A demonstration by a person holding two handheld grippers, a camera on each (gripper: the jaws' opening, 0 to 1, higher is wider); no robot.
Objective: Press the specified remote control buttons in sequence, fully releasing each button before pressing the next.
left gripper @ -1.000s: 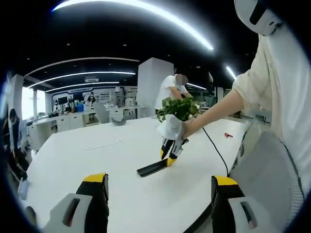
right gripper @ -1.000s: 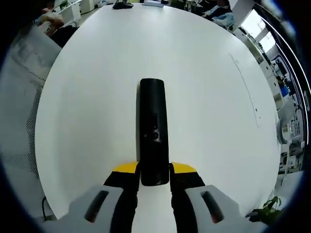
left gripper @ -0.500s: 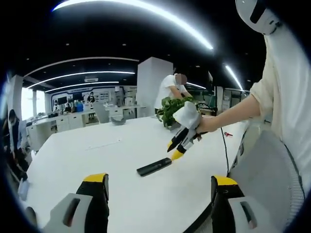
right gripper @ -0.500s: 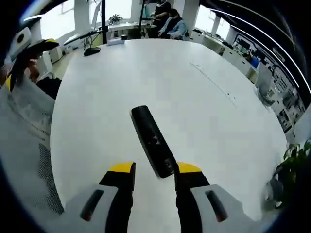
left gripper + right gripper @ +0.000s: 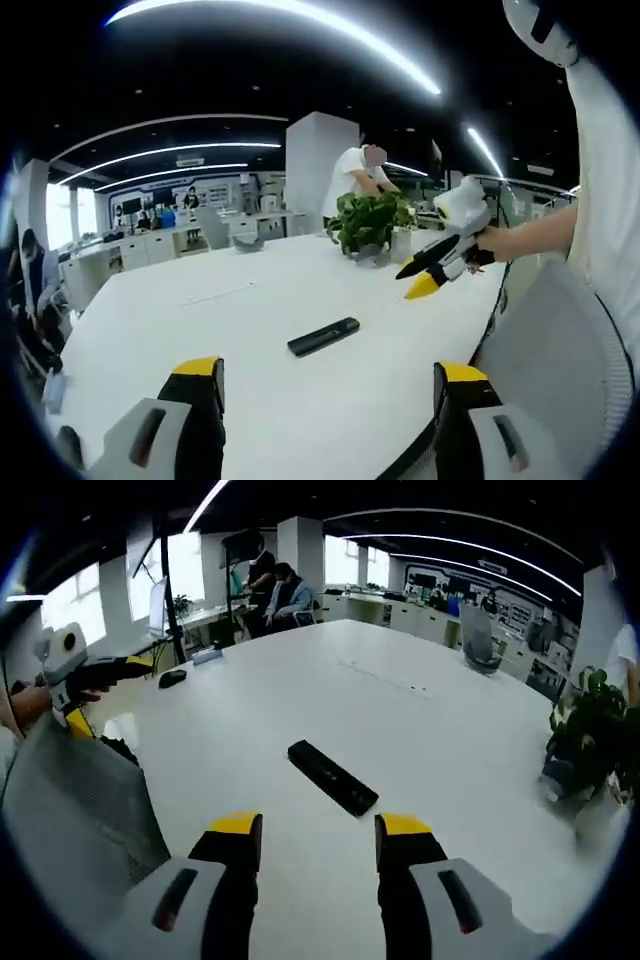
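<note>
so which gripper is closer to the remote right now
Right, though not by much. The right gripper hangs just short of the remote, raised off it. The left gripper is held back at the table's edge.

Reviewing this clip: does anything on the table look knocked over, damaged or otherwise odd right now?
Nothing stands out. The remote lies flat on the white table, intact and free of both grippers. The potted plant stands upright near the table's edge.
</note>
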